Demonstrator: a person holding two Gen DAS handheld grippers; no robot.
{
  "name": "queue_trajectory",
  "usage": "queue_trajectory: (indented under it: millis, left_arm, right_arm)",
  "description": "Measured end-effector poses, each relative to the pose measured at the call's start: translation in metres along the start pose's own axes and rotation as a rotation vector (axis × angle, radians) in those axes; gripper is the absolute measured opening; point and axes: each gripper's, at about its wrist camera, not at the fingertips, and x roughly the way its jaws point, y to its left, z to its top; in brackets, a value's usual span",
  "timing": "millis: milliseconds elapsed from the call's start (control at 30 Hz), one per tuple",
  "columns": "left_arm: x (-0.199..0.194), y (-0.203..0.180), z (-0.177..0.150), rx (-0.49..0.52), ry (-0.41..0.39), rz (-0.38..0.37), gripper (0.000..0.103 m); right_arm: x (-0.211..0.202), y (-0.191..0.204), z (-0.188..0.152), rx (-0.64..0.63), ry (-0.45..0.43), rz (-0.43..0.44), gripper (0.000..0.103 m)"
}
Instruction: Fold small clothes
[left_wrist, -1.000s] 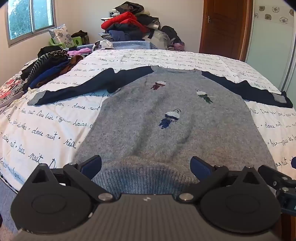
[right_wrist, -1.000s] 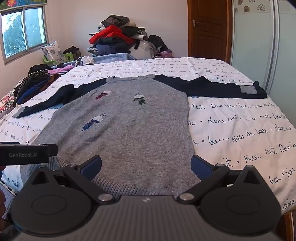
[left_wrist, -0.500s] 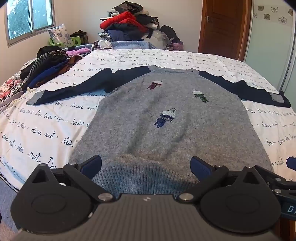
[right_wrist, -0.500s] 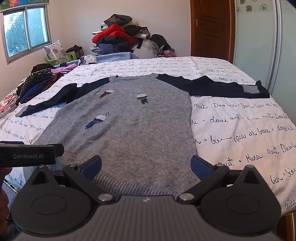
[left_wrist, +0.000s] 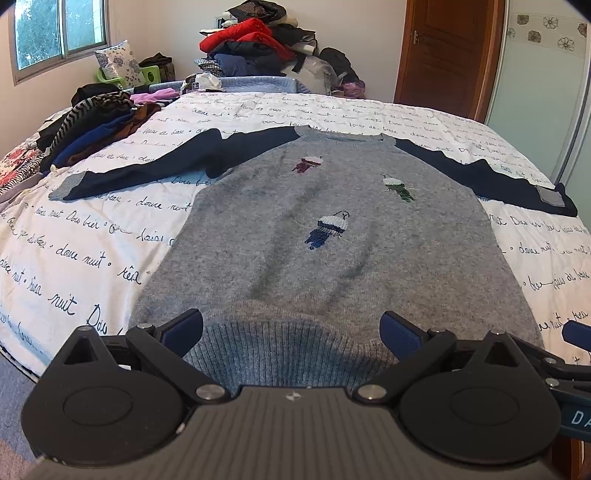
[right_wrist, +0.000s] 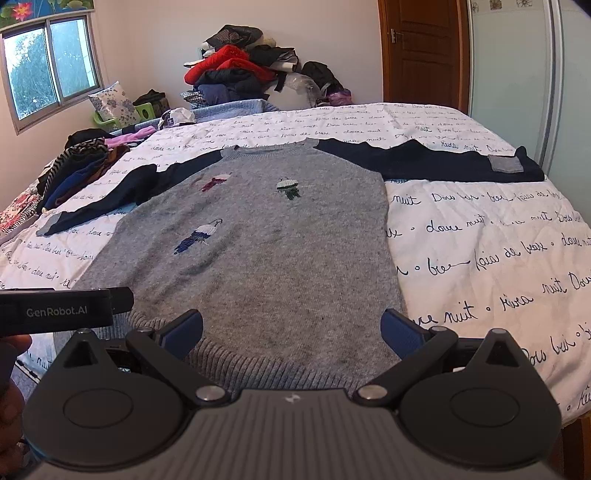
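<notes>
A grey knit sweater (left_wrist: 325, 258) with navy sleeves and small embroidered figures lies flat, front up, on the bed, sleeves spread out to both sides. Its ribbed hem (left_wrist: 291, 343) faces me at the near edge. My left gripper (left_wrist: 291, 330) hovers open just above the hem's left-middle part, nothing between its blue pads. In the right wrist view the same sweater (right_wrist: 258, 258) fills the centre, and my right gripper (right_wrist: 291, 330) stands open over the hem's right part. The left gripper's body (right_wrist: 62, 312) shows at that view's left edge.
The bed wears a white cover with black script (left_wrist: 74, 236). Folded and loose clothes (left_wrist: 88, 122) lie along its left side. A big heap of garments (left_wrist: 258, 40) rises behind the bed. A wooden door (left_wrist: 443, 55) and wardrobe panel (left_wrist: 535, 92) stand at the right.
Both grippers have drifted slightly, so the sweater sits a little differently in each view. The sweater itself has not moved, and both grippers stay open.
</notes>
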Motion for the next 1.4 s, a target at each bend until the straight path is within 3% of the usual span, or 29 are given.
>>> queue_trajectory:
  millis: [1200,1400]
  left_arm:
    - [0.0031,-0.0006,-0.0030,0.003,0.011,0.000,0.101]
    - [0.0049,-0.0007,0.0023,0.001,-0.030,-0.002,0.101]
  right_arm:
    - [0.0039,-0.0035,-0.0027,0.023,0.018,0.027,0.103]
    - [0.0049,-0.0081,-0.0006,0.025,-0.019,0.054,0.103]
